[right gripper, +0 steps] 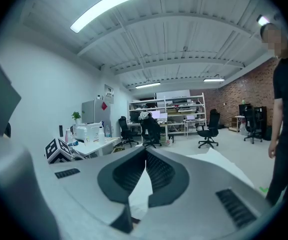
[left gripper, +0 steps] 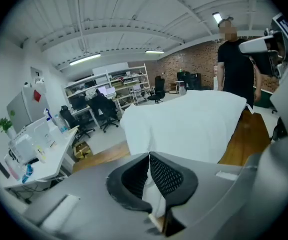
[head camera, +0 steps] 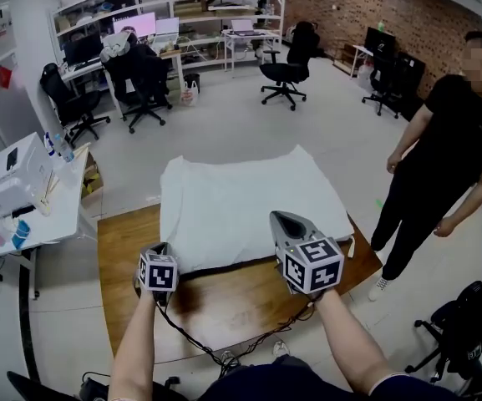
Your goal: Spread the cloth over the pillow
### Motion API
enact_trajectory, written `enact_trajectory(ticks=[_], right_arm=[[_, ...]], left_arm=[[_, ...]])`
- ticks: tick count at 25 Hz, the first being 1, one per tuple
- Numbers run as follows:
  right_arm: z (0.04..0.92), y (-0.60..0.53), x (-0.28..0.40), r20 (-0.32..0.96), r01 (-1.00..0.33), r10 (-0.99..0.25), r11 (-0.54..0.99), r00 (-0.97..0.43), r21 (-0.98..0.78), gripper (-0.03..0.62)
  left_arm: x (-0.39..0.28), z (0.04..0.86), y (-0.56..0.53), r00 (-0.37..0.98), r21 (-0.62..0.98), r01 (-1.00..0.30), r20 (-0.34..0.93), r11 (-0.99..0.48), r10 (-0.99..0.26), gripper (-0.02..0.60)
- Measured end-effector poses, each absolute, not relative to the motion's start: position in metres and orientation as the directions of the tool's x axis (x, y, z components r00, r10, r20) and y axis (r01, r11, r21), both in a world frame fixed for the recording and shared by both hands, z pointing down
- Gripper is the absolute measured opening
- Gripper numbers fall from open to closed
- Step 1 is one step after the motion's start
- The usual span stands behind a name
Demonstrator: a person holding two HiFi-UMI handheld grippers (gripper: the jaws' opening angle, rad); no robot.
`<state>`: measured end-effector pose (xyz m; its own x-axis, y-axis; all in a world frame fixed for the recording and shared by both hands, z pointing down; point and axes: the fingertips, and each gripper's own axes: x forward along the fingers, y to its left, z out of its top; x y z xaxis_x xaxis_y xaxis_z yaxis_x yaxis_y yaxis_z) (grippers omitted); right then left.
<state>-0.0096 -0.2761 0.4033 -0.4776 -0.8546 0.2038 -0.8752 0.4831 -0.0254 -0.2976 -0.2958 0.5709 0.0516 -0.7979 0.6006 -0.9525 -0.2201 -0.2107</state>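
Observation:
A white cloth (head camera: 241,203) lies spread over the far half of the wooden table (head camera: 224,312), bulging as if over a pillow that I cannot see beneath it. My left gripper (head camera: 164,253) is at the cloth's near left corner, its jaws shut on a fold of the cloth (left gripper: 151,199). The right gripper (head camera: 281,220) is raised over the near right edge, and its jaws are likewise shut on a strip of white cloth (right gripper: 140,191). In the left gripper view the cloth (left gripper: 188,121) stretches ahead of the left gripper (left gripper: 149,156). The right gripper (right gripper: 145,161) points toward the shelves.
A person in black (head camera: 445,140) stands close to the table's right side. A white desk (head camera: 23,215) with bottles and a printer is at the left. A black cable (head camera: 215,349) trails over the table's near edge. Office chairs (head camera: 286,65) and shelves stand farther back.

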Motion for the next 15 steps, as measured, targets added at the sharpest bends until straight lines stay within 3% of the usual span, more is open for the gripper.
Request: enact_trajectory(ticks=[9, 15], right_arm=[[0.403, -0.277, -0.038, 0.223, -0.853, -0.831, 0.522, -0.51, -0.01, 0.005], [0.407, -0.276, -0.058, 0.237, -0.831, -0.807, 0.557, -0.541, -0.001, 0.005]], left_arm=[[-0.378, 0.576, -0.274, -0.15, -0.144, -0.986, 0.581, 0.08, -0.8, 0.015], [-0.403, 0.605, -0.257, -0.137, -0.046, -0.989, 0.657, 0.142, -0.741, 0.031]])
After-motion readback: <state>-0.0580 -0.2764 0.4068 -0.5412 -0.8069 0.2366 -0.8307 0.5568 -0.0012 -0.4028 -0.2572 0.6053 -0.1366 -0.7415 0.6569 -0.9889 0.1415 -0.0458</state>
